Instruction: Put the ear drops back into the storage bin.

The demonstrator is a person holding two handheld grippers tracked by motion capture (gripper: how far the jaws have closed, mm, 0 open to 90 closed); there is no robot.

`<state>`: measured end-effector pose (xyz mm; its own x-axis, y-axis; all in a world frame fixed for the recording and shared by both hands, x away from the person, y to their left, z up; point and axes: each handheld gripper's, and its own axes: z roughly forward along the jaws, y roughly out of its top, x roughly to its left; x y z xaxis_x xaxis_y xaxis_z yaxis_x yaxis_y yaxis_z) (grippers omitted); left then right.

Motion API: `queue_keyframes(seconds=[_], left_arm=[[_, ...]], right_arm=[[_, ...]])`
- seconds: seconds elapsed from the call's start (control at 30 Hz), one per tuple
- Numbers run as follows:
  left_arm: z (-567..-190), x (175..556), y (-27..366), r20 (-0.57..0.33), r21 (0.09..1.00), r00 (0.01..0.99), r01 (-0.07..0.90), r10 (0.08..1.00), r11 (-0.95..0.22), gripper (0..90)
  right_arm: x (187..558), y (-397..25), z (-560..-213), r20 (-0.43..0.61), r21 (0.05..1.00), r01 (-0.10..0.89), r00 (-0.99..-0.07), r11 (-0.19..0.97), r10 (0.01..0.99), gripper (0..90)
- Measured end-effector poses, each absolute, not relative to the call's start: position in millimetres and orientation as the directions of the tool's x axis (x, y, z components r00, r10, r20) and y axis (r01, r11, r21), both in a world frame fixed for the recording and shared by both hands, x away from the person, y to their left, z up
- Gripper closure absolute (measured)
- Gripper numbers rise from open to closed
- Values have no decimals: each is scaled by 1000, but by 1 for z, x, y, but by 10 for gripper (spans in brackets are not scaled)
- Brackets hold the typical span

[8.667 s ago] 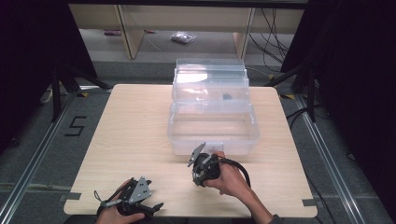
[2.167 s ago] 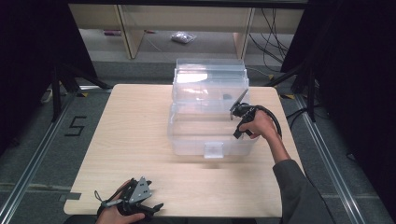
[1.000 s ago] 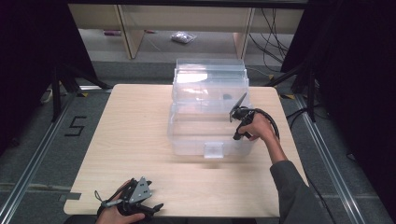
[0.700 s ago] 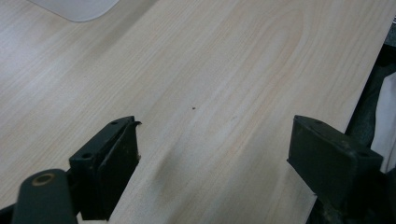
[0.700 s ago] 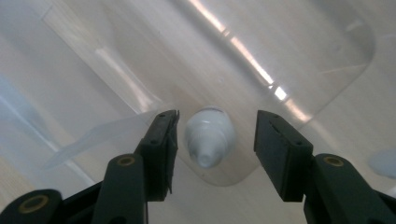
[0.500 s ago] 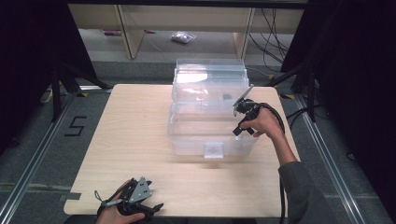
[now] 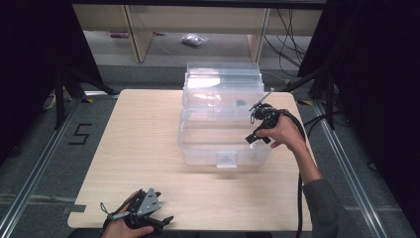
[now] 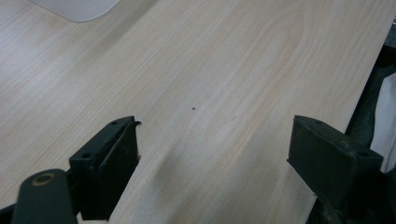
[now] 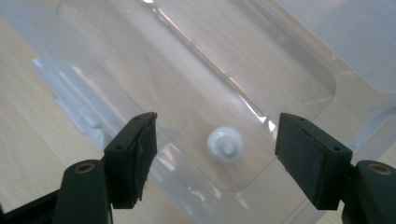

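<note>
Bench [image 7: 148, 129]: pale wood, carrying the clear box.
Clear box [image 7: 225, 144]: mid-bench, open, long axis crosswise, latch toward the person.
Right gripper [image 7: 256, 130]: over the box's right end, fingers spread wide.
Left gripper [image 7: 157, 221]: near edge, fingers spread, empty.
White cap [image 9: 225, 143]: round, flat on the box floor.

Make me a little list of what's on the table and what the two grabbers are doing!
table: light wood
box: clear plastic box, lid open
inside box: small white round thing on the bottom
right gripper: jaws open, above the white round thing
left gripper: jaws open, holding nothing, low over the wood at the near edge
floor: grey, marked 5
</note>
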<state>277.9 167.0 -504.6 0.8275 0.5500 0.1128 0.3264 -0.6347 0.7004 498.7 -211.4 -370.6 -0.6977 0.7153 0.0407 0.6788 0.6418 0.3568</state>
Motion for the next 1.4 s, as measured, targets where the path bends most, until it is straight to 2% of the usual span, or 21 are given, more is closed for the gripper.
queue_keyframes(seconds=[0.37,0.57,0.77,0.9,1.03,1.4], left_arm=[[-504,279,168,125,693,829,320,545,-646,156],[-504,278,168,123,692,829,322,545,-646,156],[-504,279,168,125,691,828,323,547,-647,156],[-504,279,168,125,691,828,322,546,-647,156],[-504,279,168,125,691,828,322,546,-647,155],[-504,278,168,125,691,828,322,546,-647,155]], right_arm=[[483,-205,-359,38,421,633,-728,650,685,252],[472,-206,-360,67,431,654,-711,622,701,237],[463,-208,-360,58,465,624,-730,628,681,236],[455,-207,-358,72,461,647,-709,607,701,236],[451,-208,-359,55,489,608,-737,625,674,235],[437,-210,-357,76,501,620,-726,603,683,228]])
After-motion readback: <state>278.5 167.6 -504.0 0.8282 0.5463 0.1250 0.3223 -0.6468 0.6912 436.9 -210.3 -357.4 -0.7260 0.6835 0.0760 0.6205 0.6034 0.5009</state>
